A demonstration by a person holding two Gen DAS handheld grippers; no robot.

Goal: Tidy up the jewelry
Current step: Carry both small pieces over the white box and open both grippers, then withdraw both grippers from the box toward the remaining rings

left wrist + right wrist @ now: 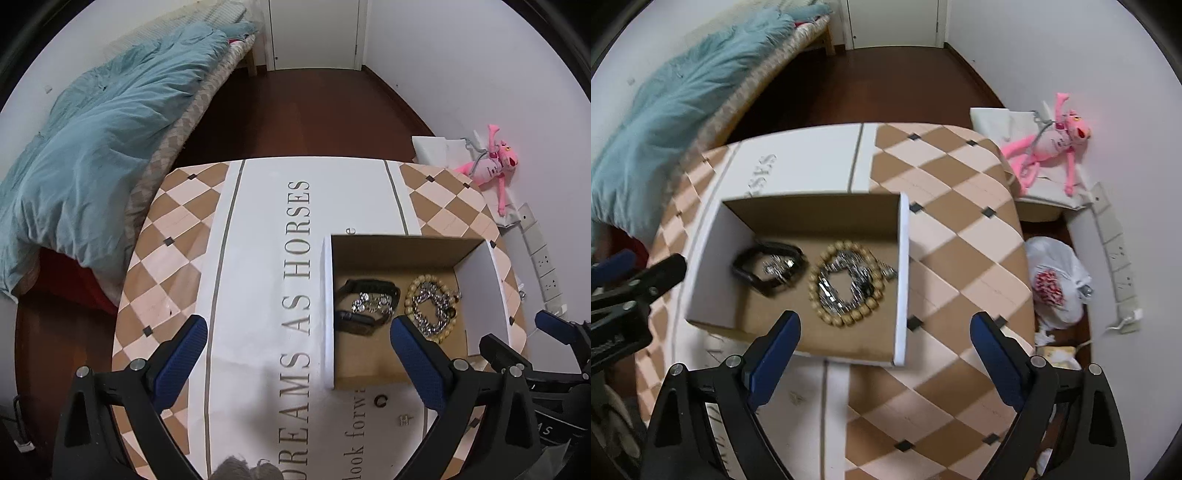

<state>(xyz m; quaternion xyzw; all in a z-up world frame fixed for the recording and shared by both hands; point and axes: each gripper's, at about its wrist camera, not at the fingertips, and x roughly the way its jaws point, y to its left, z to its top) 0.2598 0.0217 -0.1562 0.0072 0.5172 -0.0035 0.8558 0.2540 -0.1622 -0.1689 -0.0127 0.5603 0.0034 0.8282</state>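
Observation:
An open cardboard box (480,280) (903,273) stands on a table with a checkered cloth. Inside lie a black watch (364,321) (757,275), a sparkly silver piece (371,302) (775,267) on top of it, and a wooden bead bracelet (412,291) (849,317) with a silver chain (432,314) (846,277) over it. On the cloth in front of the box lie a small dark ring (381,400) and a small silver charm (404,420). My left gripper (299,343) is open above the cloth beside the box. My right gripper (886,332) is open over the box's near right corner. Both hold nothing.
A bed with a teal duvet (92,155) (672,107) stands left of the table (166,206) (960,206). A pink plush toy (491,162) (1052,140) and a white plastic bag (1056,284) lie on the floor at the right, beside a power strip (1115,251).

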